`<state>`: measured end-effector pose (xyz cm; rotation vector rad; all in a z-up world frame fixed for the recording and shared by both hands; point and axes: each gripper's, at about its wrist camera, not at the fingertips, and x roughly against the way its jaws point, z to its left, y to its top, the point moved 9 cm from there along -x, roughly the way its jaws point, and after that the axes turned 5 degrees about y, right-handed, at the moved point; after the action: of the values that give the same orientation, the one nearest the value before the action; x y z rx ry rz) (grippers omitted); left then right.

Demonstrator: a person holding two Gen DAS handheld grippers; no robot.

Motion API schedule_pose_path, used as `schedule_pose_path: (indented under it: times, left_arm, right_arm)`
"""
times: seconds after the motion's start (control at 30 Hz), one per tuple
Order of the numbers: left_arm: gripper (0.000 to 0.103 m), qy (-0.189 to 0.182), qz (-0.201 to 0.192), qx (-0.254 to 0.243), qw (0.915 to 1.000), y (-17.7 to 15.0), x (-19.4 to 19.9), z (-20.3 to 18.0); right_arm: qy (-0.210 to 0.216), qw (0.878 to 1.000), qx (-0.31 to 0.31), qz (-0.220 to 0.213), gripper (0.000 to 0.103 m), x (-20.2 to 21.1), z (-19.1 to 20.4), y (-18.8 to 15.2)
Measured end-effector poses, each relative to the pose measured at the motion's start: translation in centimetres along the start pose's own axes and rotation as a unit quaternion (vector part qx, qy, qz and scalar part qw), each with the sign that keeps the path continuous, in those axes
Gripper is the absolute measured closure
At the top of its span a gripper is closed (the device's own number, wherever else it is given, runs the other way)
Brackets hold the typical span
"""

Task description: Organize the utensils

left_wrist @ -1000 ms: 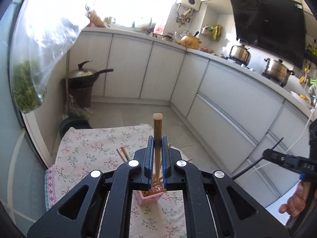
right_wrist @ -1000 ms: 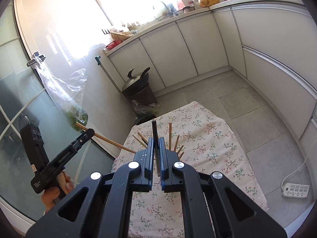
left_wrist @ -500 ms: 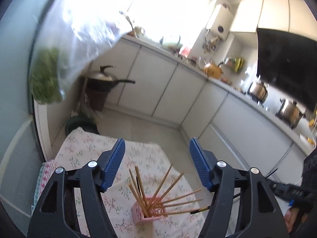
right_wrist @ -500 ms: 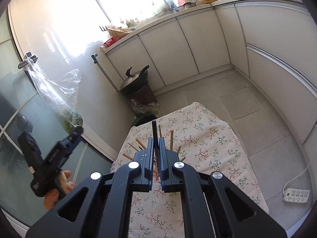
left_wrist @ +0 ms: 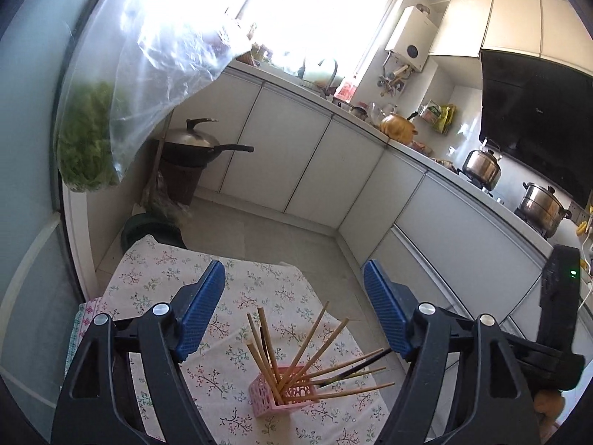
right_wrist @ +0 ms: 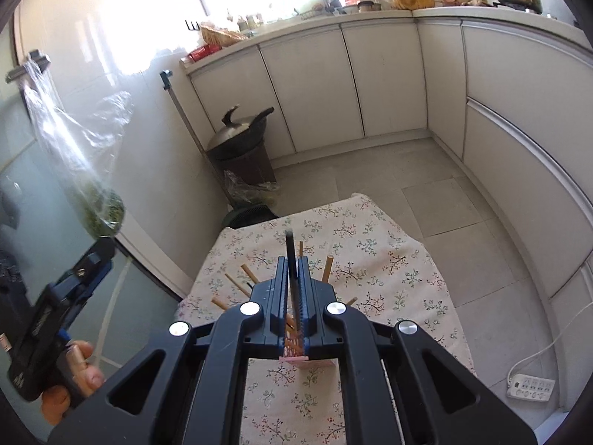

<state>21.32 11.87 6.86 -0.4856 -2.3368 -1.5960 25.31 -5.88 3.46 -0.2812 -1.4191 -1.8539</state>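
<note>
Right gripper [right_wrist: 292, 315]: nearest in the right wrist view, at lower centre; the jaws are clamped narrow on a dark chopstick [right_wrist: 290, 256] that stands up between them, its tip rising above the pads.
Left gripper [left_wrist: 294, 315]: in the left wrist view its jaws stand wide apart with nothing between them; the blue pads [left_wrist: 200, 311] frame the lower middle of the frame.
Pink holder [left_wrist: 283, 389]: a small pink lattice basket at lower centre of the left view, standing on the floral tabletop [left_wrist: 155, 278]; in the right view it sits just below and behind the closed jaws, mostly hidden.
Chopsticks in holder [left_wrist: 296, 356]: a fan of wooden sticks, some near upright, several leaning low toward the right of the frame; at least one dark stick lies among them.
Step in hand: by my reading, the right gripper is bringing its dark chopstick over the holder to drop it in, while the left hangs back empty.
Next move: it likely calls for lining the stick's lower end with the basket mouth, lowering between the splayed sticks, then opening the jaws. The leaning sticks crowd the opening, so a steep, steady entry looks wise.
Farther off: a lidded wok [left_wrist: 192, 144] on a bin at mid left, white cabinets [left_wrist: 281, 155] behind, a bag of greens [left_wrist: 89, 141] hanging upper left.
</note>
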Motion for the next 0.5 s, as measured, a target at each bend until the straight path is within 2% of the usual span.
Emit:
schedule_pose_path:
  times: [0.13,0.2,0.3,0.4,0.43,0.5]
  left_arm:
    - [0.030,-0.004,0.000,-0.016,0.9999,-0.4,0.3,-0.6]
    - [0.030,0.000,-0.004,-0.024,0.9997,-0.4,0.7,-0.9]
    - [0.027,0.022,-0.016,-0.049,0.9984,-0.8,1.5,-1.8]
    - [0.014,0.043,-0.040,-0.066,0.9961,-0.9,2.8,-2.8]
    - [0.010,0.054,-0.051,-0.075,0.9945,-0.9,3.4,-3.2]
    - [0.007,0.072,-0.068,-0.089,0.9911,-0.9,4.3,-3.8]
  right_arm:
    - [-0.005,1.000,0.008,-0.008,0.094,-1.4,0.3,0.1]
    - [0.002,1.000,0.010,-0.017,0.094,-0.7,0.7,0.0]
    - [-0.014,0.998,0.039,-0.045,0.094,1.4,1.7,-0.3]
    - [-0.025,0.996,0.052,-0.072,0.085,3.5,2.2,-0.8]
    - [-0.029,0.995,0.054,-0.079,0.079,4.0,2.3,-0.9]
    - [-0.049,0.992,0.062,-0.100,0.076,5.4,2.1,-1.2]
